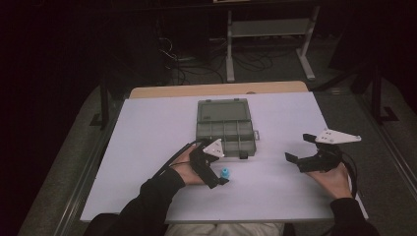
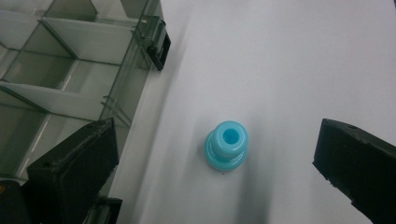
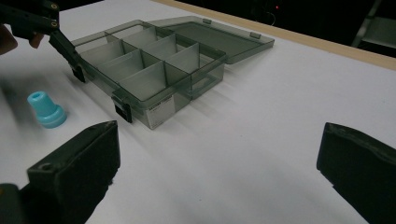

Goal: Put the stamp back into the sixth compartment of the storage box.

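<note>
The room around the work place is dark. Behind the table stands a metal frame [image 1: 268, 34] with pale legs, and loose cables [image 1: 206, 59] lie on the grey floor [image 1: 344, 103] below it. The table [image 1: 147, 128] has a flat white top, almost bare, and along its far side a strip of light wood [image 1: 216, 90] shows.

On the middle of the table sits a grey transparent organiser box [image 1: 225, 127]. Its lid is open and lies flat behind it, toward the far edge. Thin walls divide the inside into compartments, and all that I can see into hold nothing. Two black latches hang on the front wall. In the right gripper view a small pale label [image 3: 161, 108] sits on the box's side; the print on it is too small to read.

The right gripper [image 1: 300, 147] is held above the table to the right of the box, well apart from it, with its jaws spread wide and nothing between them. The left gripper [image 1: 216, 179] is in front of the box, near its left front corner. Its jaws are also wide apart, one close beside the box wall.

The smallest thing is a light blue plastic piece [image 2: 226, 144], round with a wider base and a hole in its top. It stands upright on the white top just in front of the box, between the left gripper's open jaws, touching neither.
</note>
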### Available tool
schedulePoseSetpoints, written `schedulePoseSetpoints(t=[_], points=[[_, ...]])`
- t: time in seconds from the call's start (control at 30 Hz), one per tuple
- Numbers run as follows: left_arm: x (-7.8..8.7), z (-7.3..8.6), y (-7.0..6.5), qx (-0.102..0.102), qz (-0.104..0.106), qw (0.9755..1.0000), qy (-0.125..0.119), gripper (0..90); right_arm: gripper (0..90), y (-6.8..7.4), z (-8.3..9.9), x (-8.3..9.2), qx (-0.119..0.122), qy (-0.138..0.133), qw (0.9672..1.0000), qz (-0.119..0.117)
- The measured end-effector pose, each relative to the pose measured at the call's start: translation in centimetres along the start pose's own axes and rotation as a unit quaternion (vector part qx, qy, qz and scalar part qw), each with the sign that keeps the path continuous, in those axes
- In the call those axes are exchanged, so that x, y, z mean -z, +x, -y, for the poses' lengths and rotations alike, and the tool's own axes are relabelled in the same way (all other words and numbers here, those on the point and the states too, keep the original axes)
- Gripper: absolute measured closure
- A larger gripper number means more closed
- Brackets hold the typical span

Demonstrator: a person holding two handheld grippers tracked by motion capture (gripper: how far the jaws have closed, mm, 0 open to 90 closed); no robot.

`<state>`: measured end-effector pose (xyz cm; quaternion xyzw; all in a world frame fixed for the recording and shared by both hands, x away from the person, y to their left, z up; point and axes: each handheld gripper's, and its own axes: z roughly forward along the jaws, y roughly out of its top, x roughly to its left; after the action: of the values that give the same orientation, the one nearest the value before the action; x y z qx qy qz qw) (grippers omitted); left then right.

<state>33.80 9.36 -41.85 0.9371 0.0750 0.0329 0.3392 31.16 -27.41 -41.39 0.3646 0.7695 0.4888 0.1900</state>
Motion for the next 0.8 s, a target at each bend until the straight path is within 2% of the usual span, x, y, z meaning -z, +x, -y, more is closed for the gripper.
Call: schedulePoseSetpoints(t=[0.17, 0.27, 0.47, 0.6, 0.8], points=[[-0.36, -0.06, -0.08, -0.003, 0.003, 1.0000, 0.007, 0.4, 0.0, 0.03, 0.00, -0.06, 0.001, 0.002, 1.0000, -0.001], [-0.41, -0.03, 0.10, 0.005, 0.015, 0.9998, 0.013, 7.4, 0.0, 0.02, 0.00, -0.05, 0.000, 0.002, 1.0000, -0.002], [-0.29, 0.05, 0.24, 0.002, 0.024, 0.9995, 0.018, 16.9, 0.0, -0.05, 0.01, -0.02, -0.003, 0.000, 1.0000, -0.004], [-0.38, 0.07, 0.03, -0.008, 0.021, 0.9995, 0.023, 25.7, 0.0, -0.03, 0.03, -0.04, -0.004, 0.002, 1.0000, -0.004], [-0.72, 0.20, 0.23, -0.003, 0.028, 0.9990, 0.034, 37.8, 0.0, 0.13, 0.06, -0.17, -0.001, 0.008, 0.9999, -0.008]])
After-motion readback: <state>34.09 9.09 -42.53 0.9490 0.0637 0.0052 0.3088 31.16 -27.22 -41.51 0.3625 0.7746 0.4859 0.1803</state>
